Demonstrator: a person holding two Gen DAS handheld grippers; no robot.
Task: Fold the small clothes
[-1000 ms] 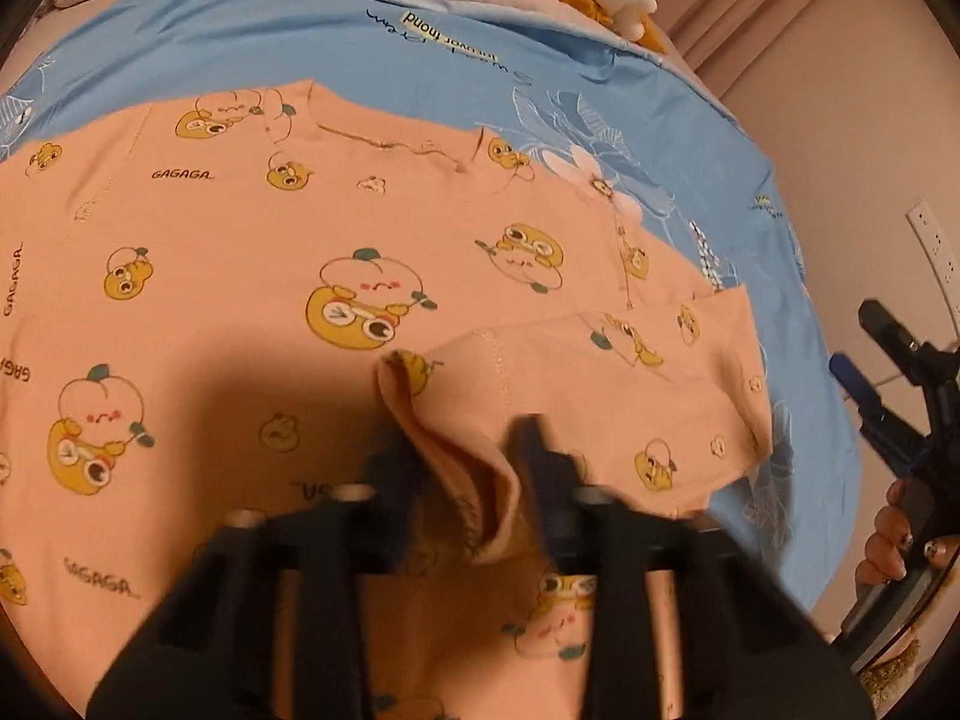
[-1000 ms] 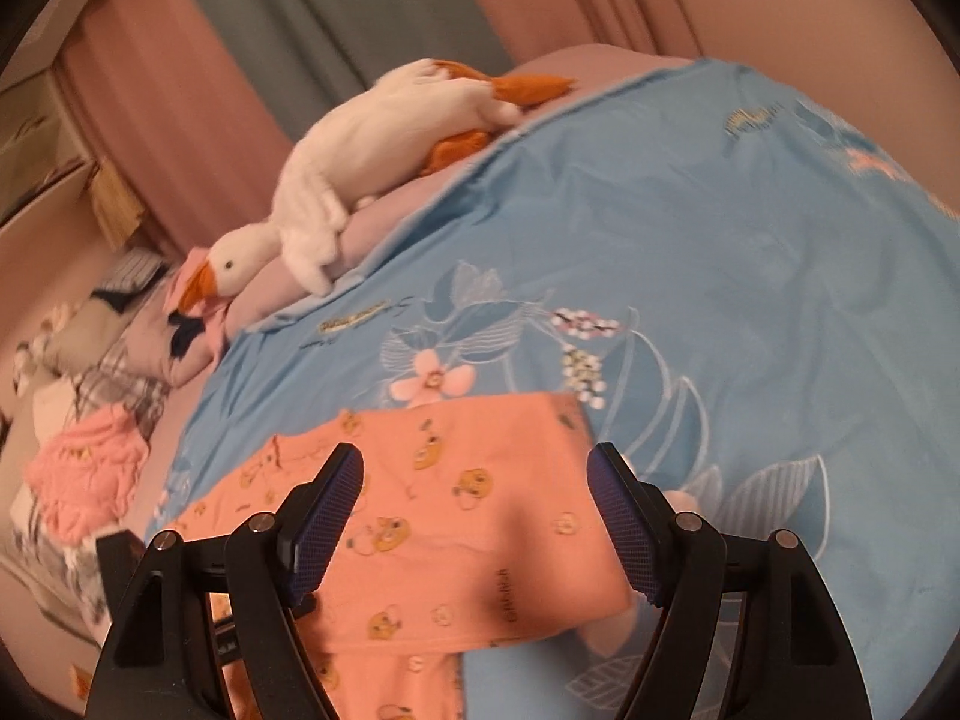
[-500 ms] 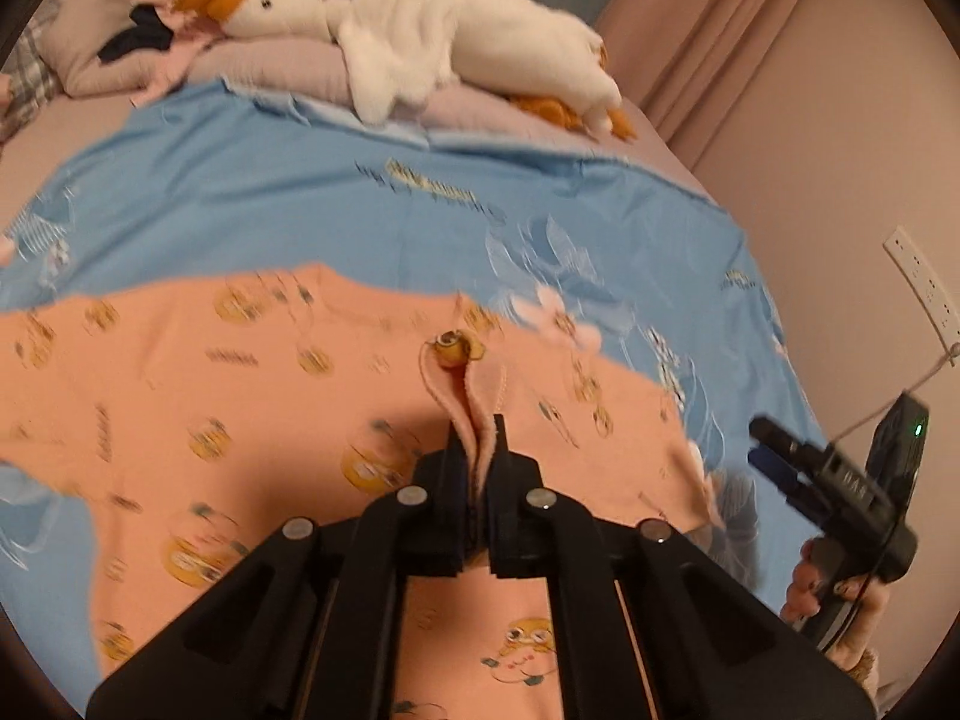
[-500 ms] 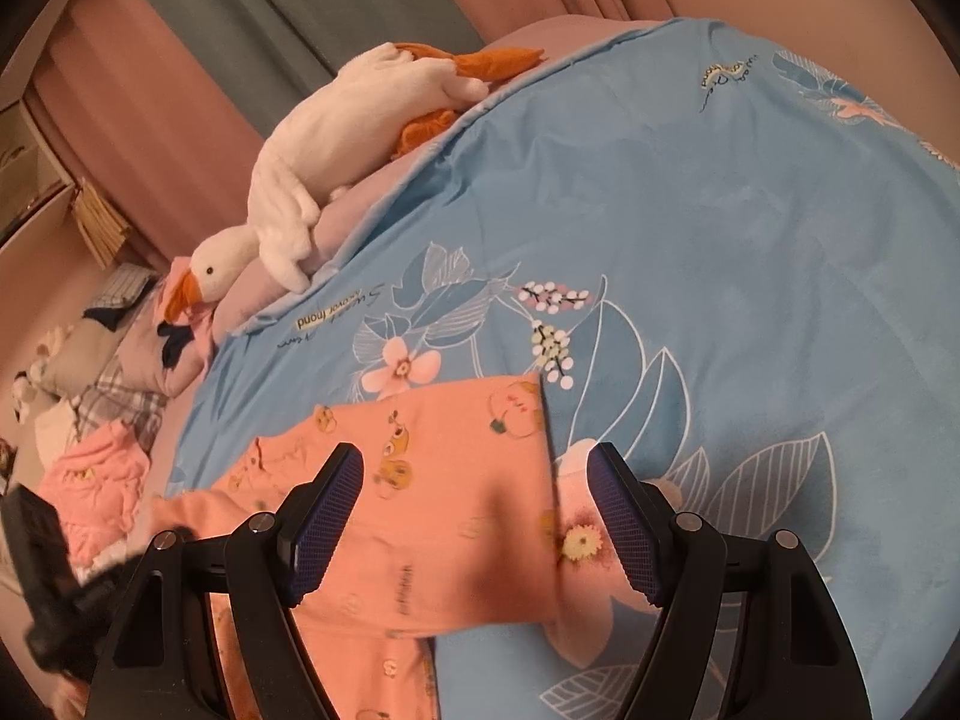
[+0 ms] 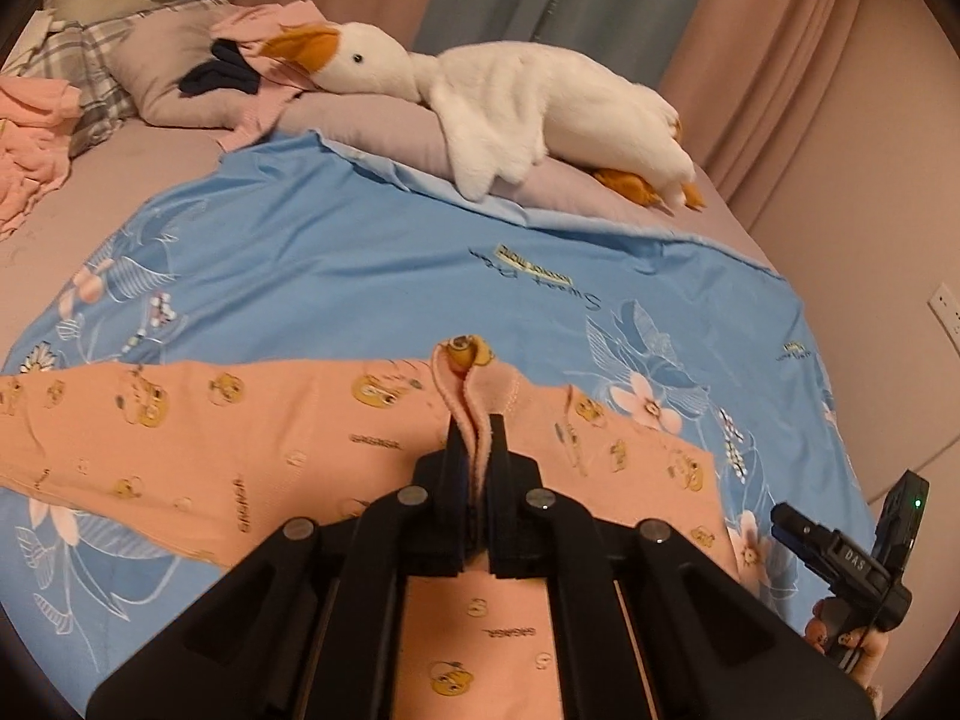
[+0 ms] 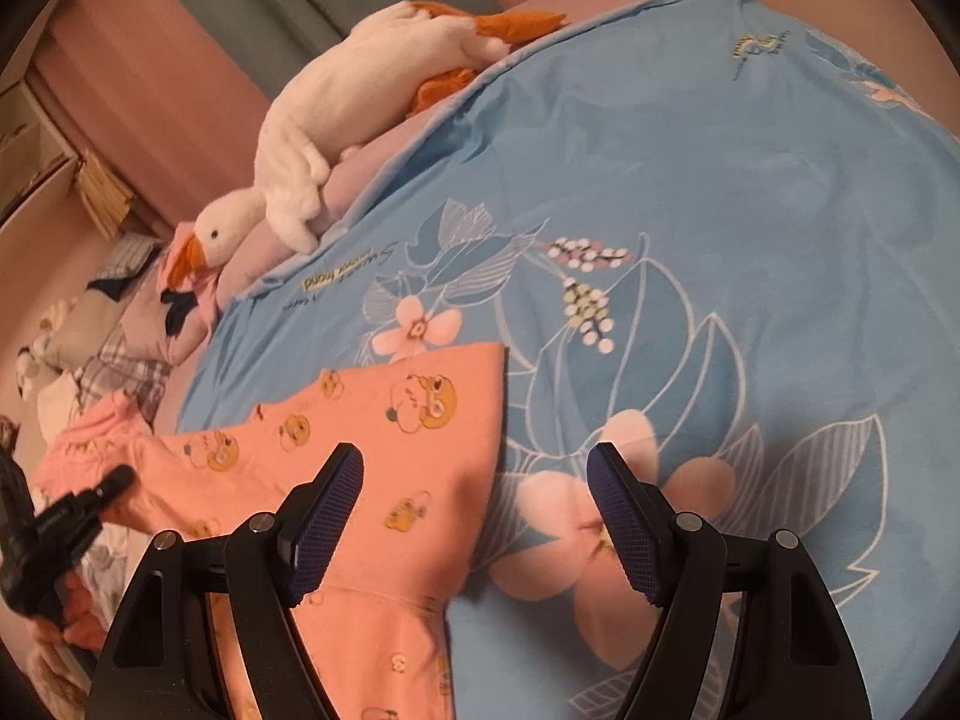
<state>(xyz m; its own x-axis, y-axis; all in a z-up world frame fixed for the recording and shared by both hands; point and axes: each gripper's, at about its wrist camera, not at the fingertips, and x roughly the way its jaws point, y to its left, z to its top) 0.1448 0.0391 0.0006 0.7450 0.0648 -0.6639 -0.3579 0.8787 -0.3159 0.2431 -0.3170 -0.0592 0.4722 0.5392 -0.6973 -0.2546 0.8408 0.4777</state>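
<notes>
A small orange garment with yellow cartoon prints (image 5: 210, 444) lies spread on a blue floral sheet (image 5: 360, 264). My left gripper (image 5: 477, 438) is shut on a pinched fold of the garment's sleeve, held up above the cloth. The garment also shows in the right wrist view (image 6: 384, 438). My right gripper (image 6: 477, 510) is open and empty, hovering over the garment's right edge and the sheet. It appears in the left wrist view at the lower right (image 5: 852, 564).
A white plush goose (image 5: 528, 102) lies on lilac pillows at the head of the bed. A pile of pink clothes (image 5: 30, 132) and a plaid pillow sit at the far left. A wall with a socket (image 5: 945, 315) is on the right.
My left gripper closed on the sleeve fold and lifted it up and toward the garment's middle. My right gripper stayed open and drifted closer over the garment's right edge.
</notes>
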